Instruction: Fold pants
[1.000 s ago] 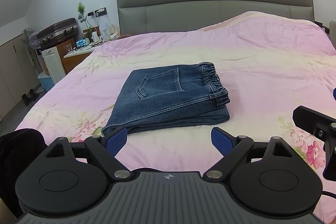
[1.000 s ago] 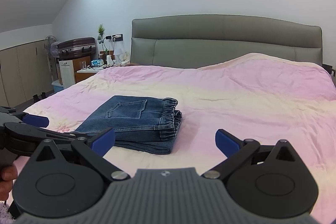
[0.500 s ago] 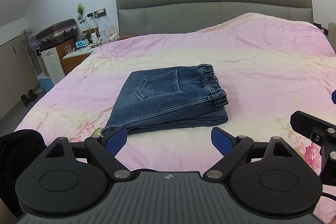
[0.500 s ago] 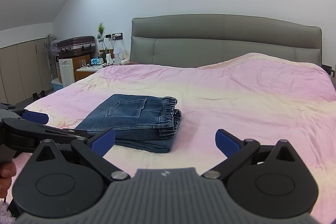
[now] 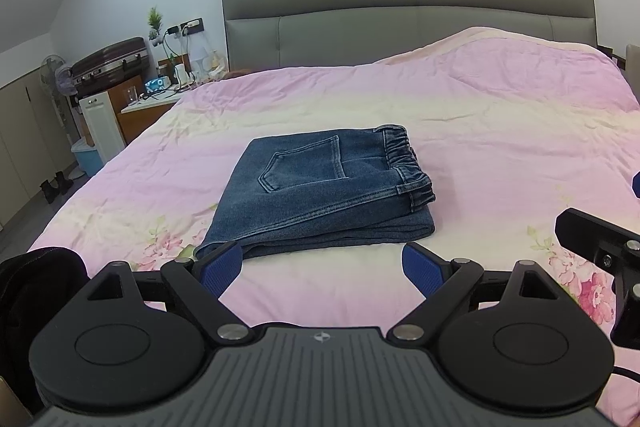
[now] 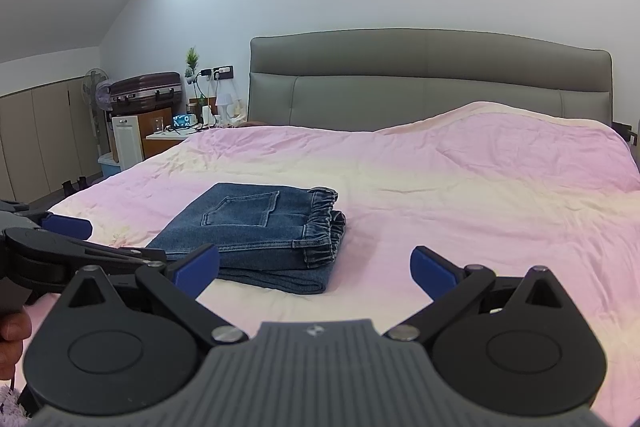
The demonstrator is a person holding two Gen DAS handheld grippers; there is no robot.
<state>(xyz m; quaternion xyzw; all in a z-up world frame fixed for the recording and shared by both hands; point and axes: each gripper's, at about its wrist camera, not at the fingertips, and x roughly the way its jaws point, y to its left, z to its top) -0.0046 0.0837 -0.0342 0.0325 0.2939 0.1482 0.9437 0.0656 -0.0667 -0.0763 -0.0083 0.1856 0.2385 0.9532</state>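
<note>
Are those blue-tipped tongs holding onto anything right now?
No, nothing is held. The left tongs and right tongs both gape open, short of the folded jeans on the bed.

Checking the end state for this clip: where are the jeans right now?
The folded jeans lie on the pink bedspread, ahead of both open grippers, centred in the left wrist view, left of centre in the right wrist view; neither touches them.

One folded pair of jeans (image 5: pixel 320 195), two tools, one suitcase (image 6: pixel 145 87)
</note>
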